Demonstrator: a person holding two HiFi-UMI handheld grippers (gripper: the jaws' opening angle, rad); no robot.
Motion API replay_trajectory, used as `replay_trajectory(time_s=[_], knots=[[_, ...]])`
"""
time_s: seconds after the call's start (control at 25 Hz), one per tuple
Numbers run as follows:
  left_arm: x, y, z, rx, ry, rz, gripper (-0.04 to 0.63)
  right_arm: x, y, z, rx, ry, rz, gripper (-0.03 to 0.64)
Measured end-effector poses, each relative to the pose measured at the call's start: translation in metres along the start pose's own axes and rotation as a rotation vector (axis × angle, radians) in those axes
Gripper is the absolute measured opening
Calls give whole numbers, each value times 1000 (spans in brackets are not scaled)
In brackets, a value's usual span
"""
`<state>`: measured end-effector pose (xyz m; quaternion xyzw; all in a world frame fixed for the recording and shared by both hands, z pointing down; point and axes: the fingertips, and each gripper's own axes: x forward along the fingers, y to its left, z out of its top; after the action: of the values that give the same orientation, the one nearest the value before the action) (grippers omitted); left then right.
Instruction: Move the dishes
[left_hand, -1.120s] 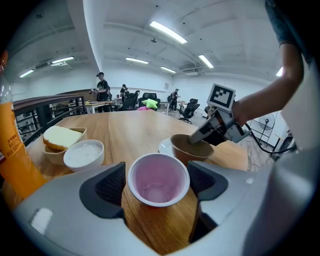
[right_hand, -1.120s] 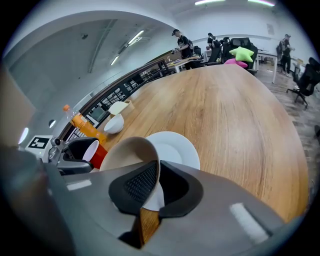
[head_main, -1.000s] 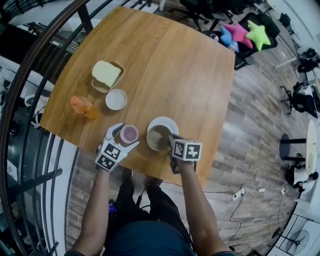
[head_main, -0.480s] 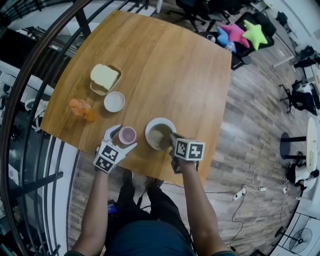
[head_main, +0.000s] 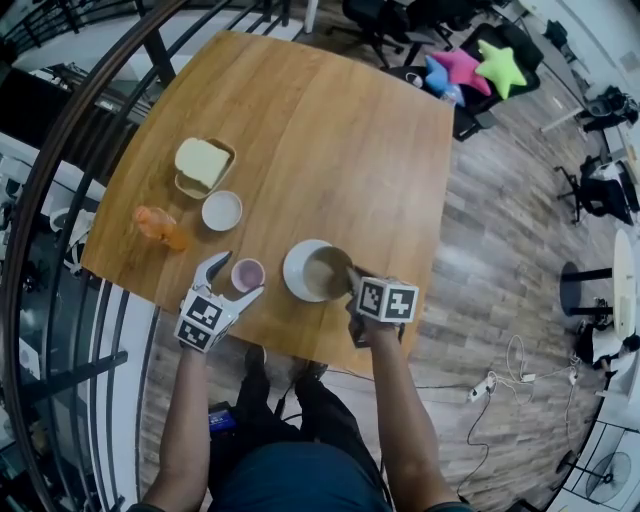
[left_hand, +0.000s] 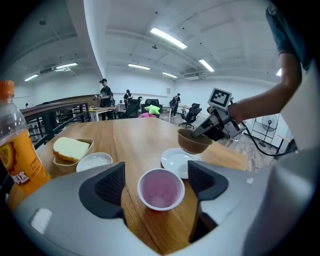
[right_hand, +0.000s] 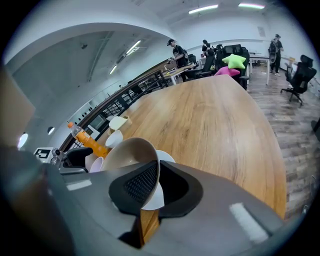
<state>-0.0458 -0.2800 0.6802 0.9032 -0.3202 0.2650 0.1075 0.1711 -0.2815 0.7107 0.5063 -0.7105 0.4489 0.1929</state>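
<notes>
Brown bowl (head_main: 326, 272), held by its rim in the right claw (head_main: 350, 276), whose two jaws are clamped one inside and one outside the bowl wall; in the right gripper view the bowl (right_hand: 131, 155) sits tilted between them. In the left gripper view it hangs clear of the white plate (left_hand: 176, 161), above the plate's right part. The plate (head_main: 294, 268) lies near the desk's (head_main: 330, 140) near edge. Just to its left stands a pink cup (head_main: 247, 274), upright and empty as far as can be seen, between the spread jaws of the left claw (head_main: 240, 274); the jaws flank the cup (left_hand: 161, 188) on both sides with a gap at each, gripping nothing. Farther toward the desk's left edge: a small white bowl (head_main: 221, 210); beyond it a brown bowl carrying a pale piece of bread (head_main: 202, 164); and an orange drink bottle (head_main: 160, 227) with an orange cap, close to the left edge. Coloured star-shaped cushions (head_main: 478, 68) rest on chairs off the desk's far right corner.
</notes>
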Motion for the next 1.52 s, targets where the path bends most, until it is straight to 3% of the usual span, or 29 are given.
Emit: replay_trajectory(time_s=[0.64,1.52], knots=[[-25,2,39,13,-85,52,385,-32,-77,5,82,-34,-98,26],[-50,-2,66,37,-99,91,383,-50,-177,-37,281,-19,-277,26]])
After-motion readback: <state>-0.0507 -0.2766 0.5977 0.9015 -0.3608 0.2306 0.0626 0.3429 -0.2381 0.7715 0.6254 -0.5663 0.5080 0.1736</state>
